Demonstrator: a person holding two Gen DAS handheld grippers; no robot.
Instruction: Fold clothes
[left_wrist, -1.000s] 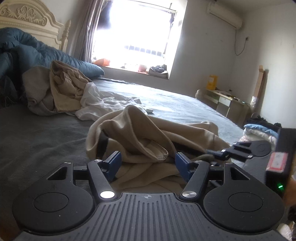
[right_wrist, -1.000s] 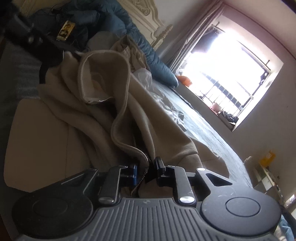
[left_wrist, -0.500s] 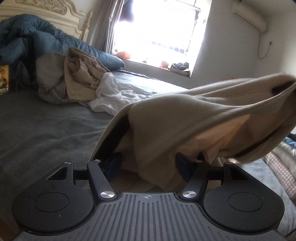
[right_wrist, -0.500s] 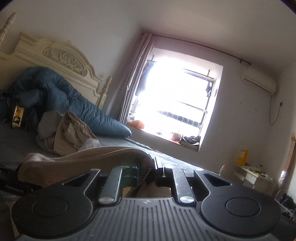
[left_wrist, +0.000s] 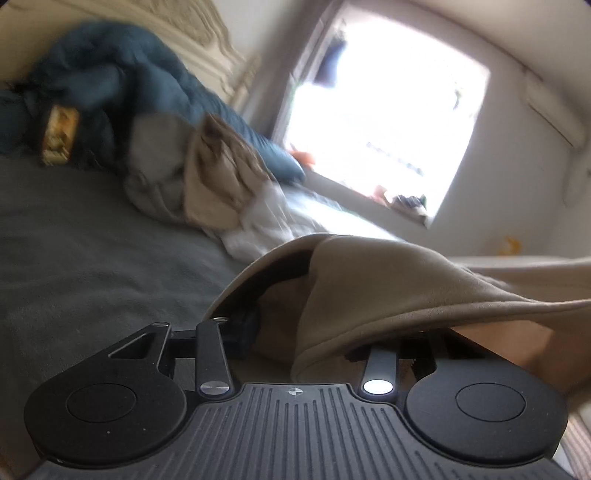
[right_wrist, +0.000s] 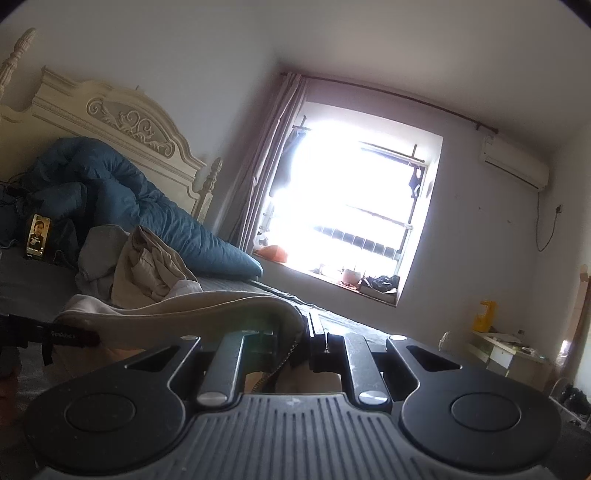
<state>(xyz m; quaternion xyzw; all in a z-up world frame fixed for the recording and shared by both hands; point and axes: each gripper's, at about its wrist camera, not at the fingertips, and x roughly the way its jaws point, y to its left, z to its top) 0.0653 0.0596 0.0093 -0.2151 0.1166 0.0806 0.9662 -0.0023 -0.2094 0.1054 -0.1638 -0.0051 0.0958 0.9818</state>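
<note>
Grey bed (left_wrist: 92, 266), bright window (right_wrist: 354, 214)

The left hand-held gripper (left_wrist: 325, 328) is tilted a little downward and rolled to one side; its jaws are closing, with a fold of the beige garment (left_wrist: 388, 280) lying between them and draped over the right-hand finger. The right hand-held gripper (right_wrist: 301, 341) points about level, its jaws nearly together and pinched on the garment's edge, which arches off to the left
</note>
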